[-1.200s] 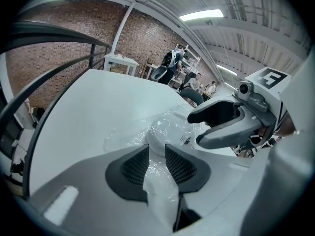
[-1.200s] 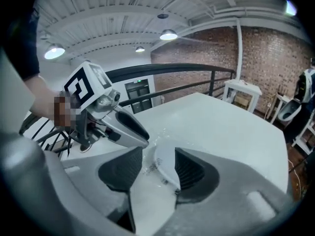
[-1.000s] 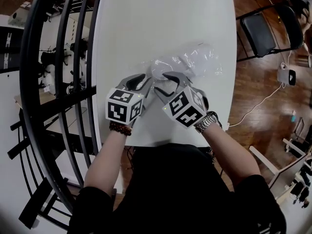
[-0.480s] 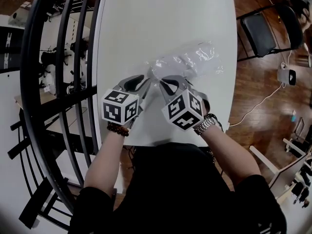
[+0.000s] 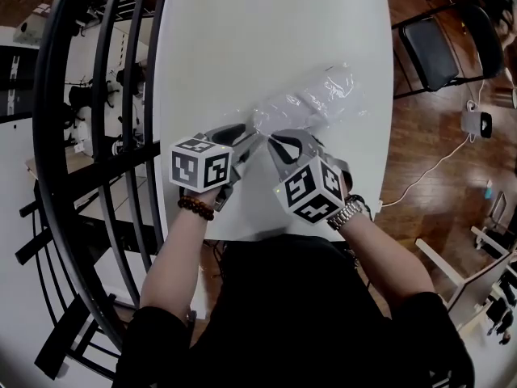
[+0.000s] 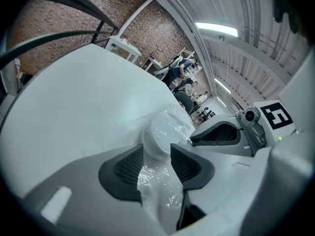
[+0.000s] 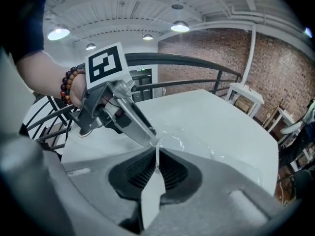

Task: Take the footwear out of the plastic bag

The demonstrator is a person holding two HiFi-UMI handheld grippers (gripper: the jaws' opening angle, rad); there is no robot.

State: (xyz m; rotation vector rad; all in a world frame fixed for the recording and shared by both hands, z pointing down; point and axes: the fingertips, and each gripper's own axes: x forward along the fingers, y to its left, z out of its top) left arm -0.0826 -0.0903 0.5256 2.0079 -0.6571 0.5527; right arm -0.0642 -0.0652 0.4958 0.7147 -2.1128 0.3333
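Observation:
A clear plastic bag (image 5: 311, 103) with white footwear inside lies on the white table (image 5: 242, 39). Both grippers meet at its near end. My left gripper (image 5: 246, 138) has the rounded white end of the bagged footwear (image 6: 157, 139) between its pads, which touch it on both sides while the jaws are opening. In the left gripper view crinkled film fills the gap (image 6: 156, 154). My right gripper (image 5: 275, 141) is shut on a thin fold of the bag's film (image 7: 156, 154), drawn taut from the bag (image 7: 189, 144). The left gripper (image 7: 123, 112) crosses just ahead of it.
The near table edge lies just below the grippers. A black metal railing (image 5: 97, 136) runs along the table's left side. A folding chair (image 5: 440, 51) stands at the right on the wooden floor, with a small device and white cable (image 5: 477, 124) beyond it.
The right gripper has closed on the bag's film and drawn back toward me. The left gripper has turned and shifted slightly left. The bag's near end is pulled out longer.

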